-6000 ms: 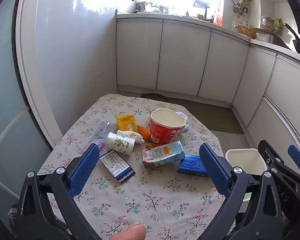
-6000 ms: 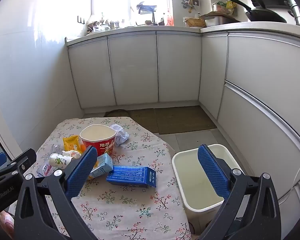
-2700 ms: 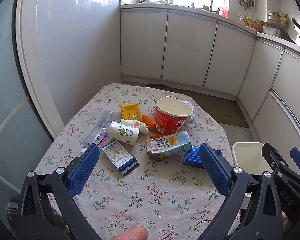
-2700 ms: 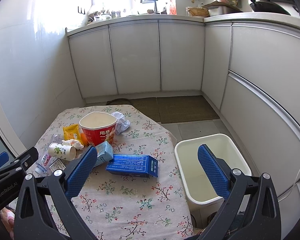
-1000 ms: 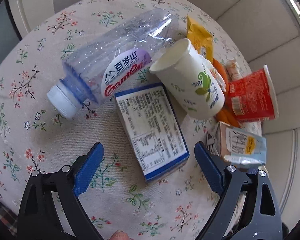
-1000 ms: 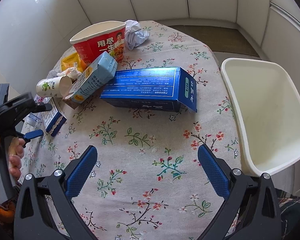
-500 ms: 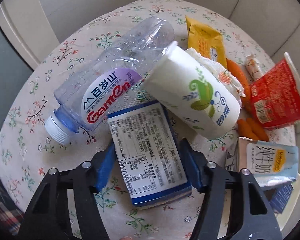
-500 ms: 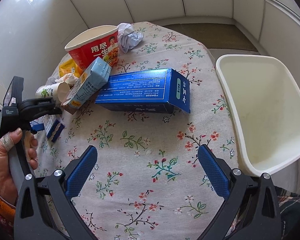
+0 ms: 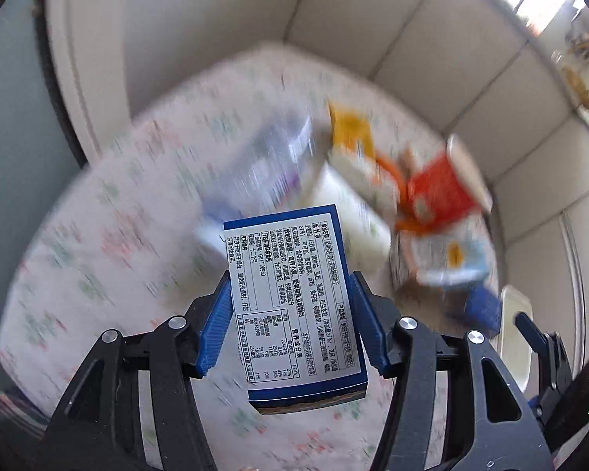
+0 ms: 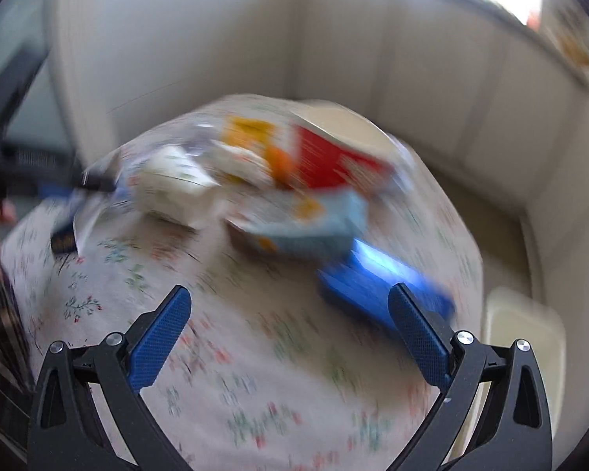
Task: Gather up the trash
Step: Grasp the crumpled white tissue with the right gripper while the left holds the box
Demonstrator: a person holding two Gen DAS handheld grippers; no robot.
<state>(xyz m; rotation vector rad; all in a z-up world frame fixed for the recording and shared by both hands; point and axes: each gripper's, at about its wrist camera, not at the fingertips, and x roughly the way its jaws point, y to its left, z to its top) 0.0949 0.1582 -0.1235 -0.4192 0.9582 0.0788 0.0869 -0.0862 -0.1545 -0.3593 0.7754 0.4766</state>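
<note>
Trash box [image 9: 294,306], blue-edged with a white printed label, sits lower centre of the left wrist view, clamped between the pads of the left tool [image 9: 290,324]. A second ago it lay flat on the desk [image 9: 110,259] between wide jaws; now it is gripped and lifted clear of the cloth. Judgement: first pickup made, carry to bin next.

Upper centre to right of that view, blurred: clear bottle [image 9: 263,165], white cup [image 9: 349,212], red tub [image 9: 439,192], milk carton [image 9: 447,259]. White bin [image 9: 516,337] shows at the lower right, beyond the desk edge.

Right wrist view: right tool [image 10: 290,339] stands wide and empty over bare cloth, lower centre. Long blue box [image 10: 369,278] lies just beyond its right pad, near the desk's right edge. Open room: bare cloth at lower left in both views.
</note>
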